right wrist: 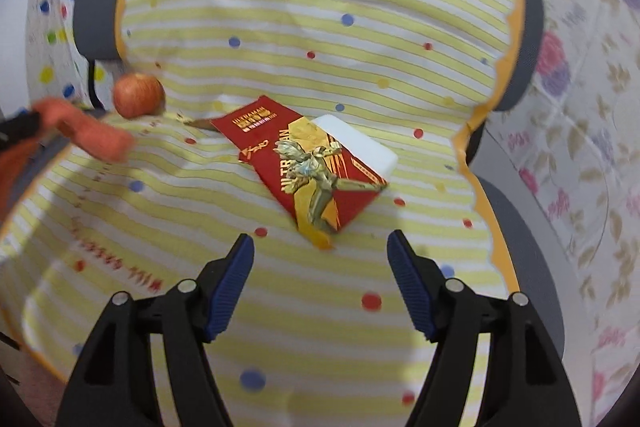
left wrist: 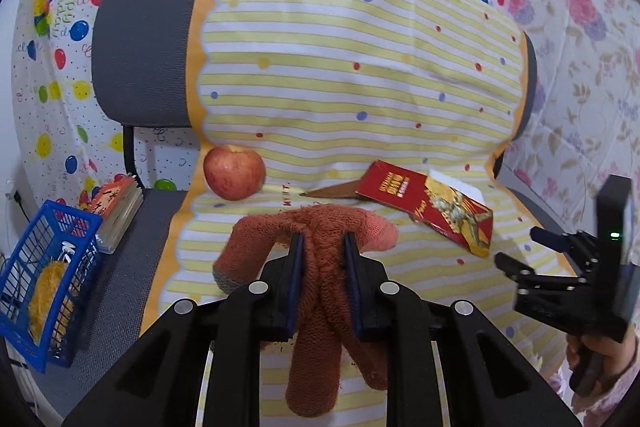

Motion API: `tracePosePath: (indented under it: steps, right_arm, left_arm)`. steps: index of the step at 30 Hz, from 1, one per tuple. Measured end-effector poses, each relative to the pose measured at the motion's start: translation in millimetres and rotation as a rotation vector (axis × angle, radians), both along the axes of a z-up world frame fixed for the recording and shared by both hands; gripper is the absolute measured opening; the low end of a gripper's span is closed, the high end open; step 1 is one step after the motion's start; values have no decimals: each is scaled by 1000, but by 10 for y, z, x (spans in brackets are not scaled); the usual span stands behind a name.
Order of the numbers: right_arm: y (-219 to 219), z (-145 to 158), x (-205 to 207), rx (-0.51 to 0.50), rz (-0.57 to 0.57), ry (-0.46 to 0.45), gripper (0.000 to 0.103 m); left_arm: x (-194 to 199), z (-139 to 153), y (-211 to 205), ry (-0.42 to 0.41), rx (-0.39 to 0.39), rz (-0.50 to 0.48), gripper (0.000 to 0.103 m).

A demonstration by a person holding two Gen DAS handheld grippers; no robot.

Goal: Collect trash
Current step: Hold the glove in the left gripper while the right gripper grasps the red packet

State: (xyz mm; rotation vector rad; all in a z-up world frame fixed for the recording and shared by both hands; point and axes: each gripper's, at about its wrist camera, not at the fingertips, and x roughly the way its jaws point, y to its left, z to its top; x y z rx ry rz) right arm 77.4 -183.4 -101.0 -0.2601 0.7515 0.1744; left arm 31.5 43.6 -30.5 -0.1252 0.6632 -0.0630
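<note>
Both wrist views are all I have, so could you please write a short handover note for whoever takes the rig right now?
Left hand-held gripper: shut on the orange glove, lifted over the chair's striped cloth.
Right hand-held gripper: open, holding nothing, aimed at the red packet.
Apple sits by the backrest; blue basket stands left of the seat.
Done: glove grasped.
Left: probably drop the glove in the basket, then pick up the packet.

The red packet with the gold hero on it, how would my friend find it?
Look at the chair draped with a yellow-striped cloth. On the seat, right of the apple, lies the red packet, flat, partly covering a white card. It is the only flat, shiny printed thing; the apple is round, and the left gripper holds an orange glove.
</note>
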Motion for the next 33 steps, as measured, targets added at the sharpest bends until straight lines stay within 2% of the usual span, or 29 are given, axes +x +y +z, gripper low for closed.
tracePosePath:
  steps: [3, 8, 12, 19, 21, 22, 23, 24, 26, 28, 30, 33]
  right_arm:
    - [129, -104, 207, -35, 10, 25, 70]
    - [349, -273, 501, -156, 23, 32, 70]
    - [504, -349, 597, -288, 39, -23, 73]
    - [558, -353, 846, -316, 27, -50, 73]
    - [586, -375, 933, -327, 28, -42, 61]
    - [597, -387, 963, -332, 30, -35, 43]
    - [600, -382, 976, -332, 30, -32, 31]
    - [596, -340, 955, -322, 29, -45, 31]
    - [537, -160, 853, -258, 23, -83, 20]
    - [450, 43, 728, -180, 26, -105, 15]
    - [354, 235, 605, -94, 36, -94, 12]
    - [135, 476, 445, 67, 34, -23, 10]
  left_arm:
    - [81, -59, 35, 11, -17, 4, 21]
    - [247, -172, 79, 23, -21, 2, 21]
    - [327, -254, 109, 34, -26, 0, 21]
    - [400, -324, 111, 51, -35, -7, 21]
    - [395, -327, 95, 52, -32, -9, 21]
    - [392, -324, 94, 53, -32, -9, 21]
    - [383, -313, 96, 52, -34, -10, 21]
    - [374, -301, 94, 50, -33, -10, 21]
    - [337, -265, 80, 40, -24, -15, 21]
    - [305, -226, 67, 32, -24, -19, 21]
    - [257, -169, 34, 19, -29, -27, 21]
    - [134, -61, -57, -6, -30, -56, 21]
